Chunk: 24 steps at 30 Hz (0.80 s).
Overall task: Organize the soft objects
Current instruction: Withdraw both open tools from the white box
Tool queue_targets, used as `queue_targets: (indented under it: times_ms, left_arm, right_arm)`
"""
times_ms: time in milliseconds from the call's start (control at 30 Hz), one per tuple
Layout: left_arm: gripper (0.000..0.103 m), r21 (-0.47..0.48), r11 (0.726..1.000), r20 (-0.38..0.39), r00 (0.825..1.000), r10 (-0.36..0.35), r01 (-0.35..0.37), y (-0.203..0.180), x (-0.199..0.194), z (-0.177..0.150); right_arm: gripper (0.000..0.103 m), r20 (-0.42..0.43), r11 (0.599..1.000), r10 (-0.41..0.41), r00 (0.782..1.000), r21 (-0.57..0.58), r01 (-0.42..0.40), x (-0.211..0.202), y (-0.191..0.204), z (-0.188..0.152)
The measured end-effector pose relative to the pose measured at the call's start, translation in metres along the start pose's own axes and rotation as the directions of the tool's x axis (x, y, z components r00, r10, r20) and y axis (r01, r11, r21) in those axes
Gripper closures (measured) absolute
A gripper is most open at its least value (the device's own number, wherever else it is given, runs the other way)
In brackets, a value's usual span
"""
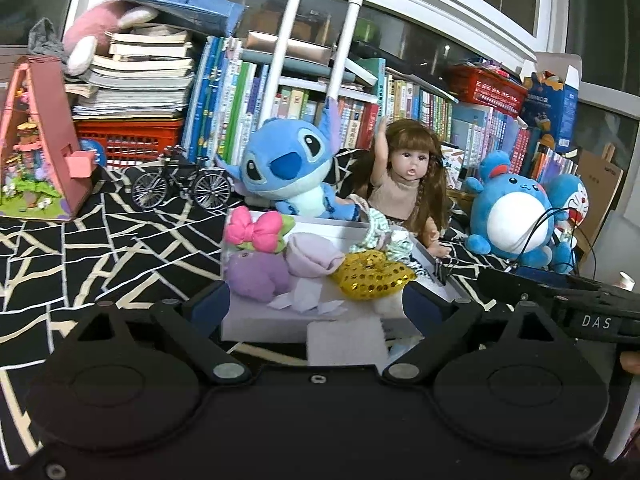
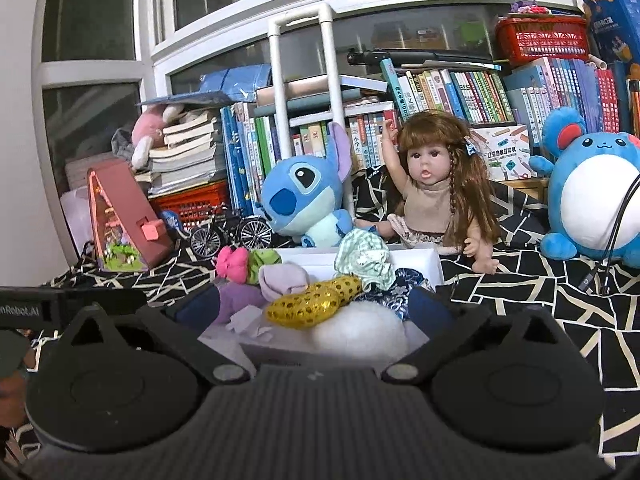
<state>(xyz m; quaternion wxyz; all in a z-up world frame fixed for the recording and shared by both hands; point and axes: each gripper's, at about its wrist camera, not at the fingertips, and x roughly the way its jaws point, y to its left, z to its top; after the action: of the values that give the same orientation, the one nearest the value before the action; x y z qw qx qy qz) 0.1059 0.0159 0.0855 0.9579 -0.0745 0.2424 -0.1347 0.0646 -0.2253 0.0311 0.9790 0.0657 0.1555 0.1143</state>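
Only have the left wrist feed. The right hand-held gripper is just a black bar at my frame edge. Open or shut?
Observer: Open. The right hand-held gripper has its fingers spread, gripping nothing, and points at the white box.
Operator: What's in the box's right corner? It's blocked on my feed.
Observer: A dark blue patterned cloth, just below the striped green cloth.
Operator: Anything at the near edge by the gold sequin piece?
Observer: A white fluffy ball, touching the gold sequin piece.
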Motion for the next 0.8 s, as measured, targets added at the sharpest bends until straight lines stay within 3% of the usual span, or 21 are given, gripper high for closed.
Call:
queue_targets:
  times_ms: [700,800]
  left_arm:
    - [0.010,0.083,0.995,-0.041,0.997,0.065,-0.061,0.010,-0.036,-0.079]
    - [0.018,0.097,0.994,-0.049,0.997,0.059,-0.054,0.008,-0.038,-0.089]
  right_arm:
    - [0.000,-0.104,0.996,-0.029,0.994,-0.093,0.019,0.009,0.023,-0.050]
    - [0.000,-0.118,0.996,-0.030,0.993,-0.085,0.020,0.012,0.023,-0.055]
